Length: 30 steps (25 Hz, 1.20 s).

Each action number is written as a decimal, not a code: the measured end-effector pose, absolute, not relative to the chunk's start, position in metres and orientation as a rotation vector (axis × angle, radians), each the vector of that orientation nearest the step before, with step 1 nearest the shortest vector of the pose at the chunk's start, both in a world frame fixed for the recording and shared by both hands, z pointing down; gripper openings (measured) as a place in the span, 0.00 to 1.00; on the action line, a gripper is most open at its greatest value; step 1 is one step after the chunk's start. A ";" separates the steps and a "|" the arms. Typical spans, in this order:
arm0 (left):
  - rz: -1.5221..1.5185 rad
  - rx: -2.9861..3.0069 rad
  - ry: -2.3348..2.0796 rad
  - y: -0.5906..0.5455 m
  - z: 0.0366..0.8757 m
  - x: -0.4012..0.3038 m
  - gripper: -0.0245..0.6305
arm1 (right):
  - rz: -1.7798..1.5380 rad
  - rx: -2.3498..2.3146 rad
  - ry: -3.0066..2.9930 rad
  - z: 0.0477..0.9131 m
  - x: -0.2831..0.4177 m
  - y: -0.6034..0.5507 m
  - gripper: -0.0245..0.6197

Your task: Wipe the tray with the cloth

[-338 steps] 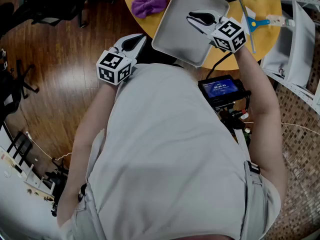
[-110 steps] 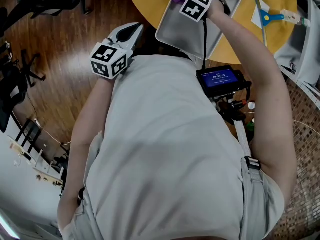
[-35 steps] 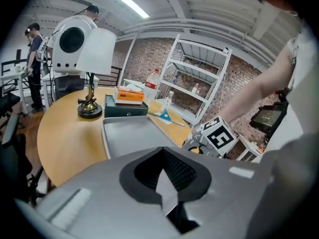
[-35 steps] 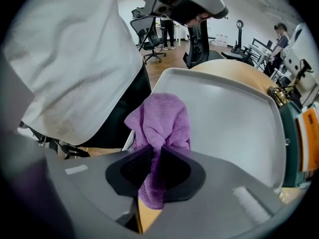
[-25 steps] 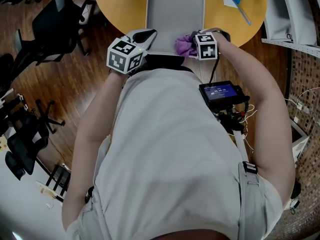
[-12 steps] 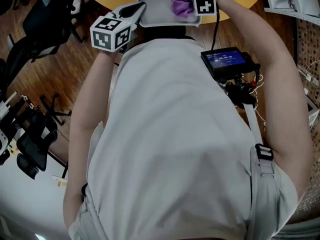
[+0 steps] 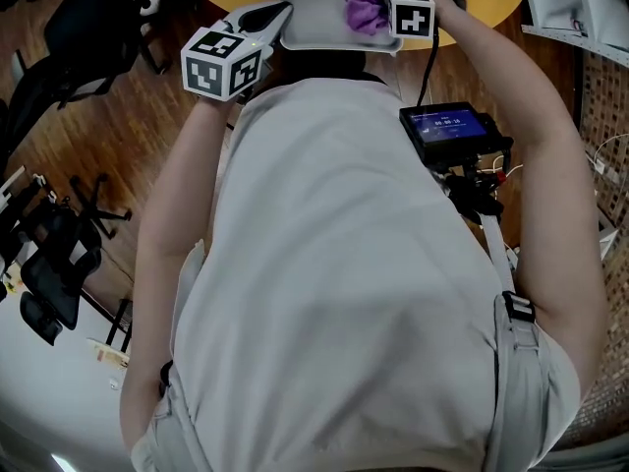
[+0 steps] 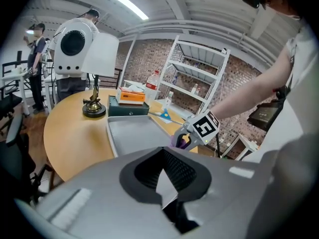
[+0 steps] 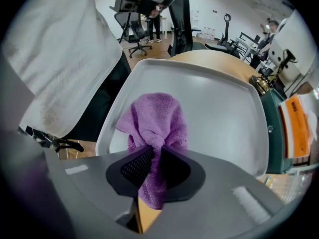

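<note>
The grey metal tray (image 7: 314, 8) lies on the round wooden table, seen at the top of the head view. My right gripper (image 7: 388, 15) is shut on a bunch of the purple cloth (image 7: 364, 13), which rests on the tray's near right part. In the right gripper view the cloth (image 9: 154, 118) hangs from between the pads (image 9: 134, 166) onto the tray (image 9: 219, 103). My left gripper (image 7: 270, 10) hovers by the tray's near left corner, shut with nothing in it. The left gripper view shows the tray (image 8: 134, 133) and the right gripper (image 8: 185, 139) beyond.
The wooden table (image 8: 70, 128) carries a brass lamp base (image 8: 93, 108), a green box (image 8: 128, 106) with an orange pack on it, and a blue squeegee (image 8: 162, 114) behind the tray. A metal shelf rack (image 8: 199, 78) stands beyond. Office chairs (image 7: 59, 264) stand on the floor to the left.
The cloth, once on the table left of the tray, is now held by the right gripper on the tray's near right part. Over the last second it barely shifted.
</note>
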<state>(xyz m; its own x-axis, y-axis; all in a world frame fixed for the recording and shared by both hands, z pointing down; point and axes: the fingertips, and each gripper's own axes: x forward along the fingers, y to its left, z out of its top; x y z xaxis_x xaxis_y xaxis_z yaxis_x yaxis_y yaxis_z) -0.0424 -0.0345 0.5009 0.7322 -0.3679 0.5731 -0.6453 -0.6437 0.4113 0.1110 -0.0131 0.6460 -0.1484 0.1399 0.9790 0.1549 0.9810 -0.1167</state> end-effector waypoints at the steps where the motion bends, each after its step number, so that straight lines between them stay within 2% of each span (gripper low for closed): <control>1: 0.591 2.318 -0.767 -0.033 0.501 -0.043 0.04 | -0.029 -0.224 -1.725 0.647 0.110 -0.012 0.12; 22: 0.502 2.286 -0.943 0.009 0.477 -0.069 0.04 | -0.410 -0.378 -1.748 0.637 -0.005 -0.019 0.13; 27: 0.486 2.286 -0.972 0.008 0.471 -0.072 0.04 | -0.578 -0.484 -1.674 0.637 -0.014 -0.019 0.13; 30: 0.493 2.286 -0.973 0.010 0.473 -0.072 0.04 | -0.546 -0.471 -1.711 0.638 -0.016 -0.015 0.13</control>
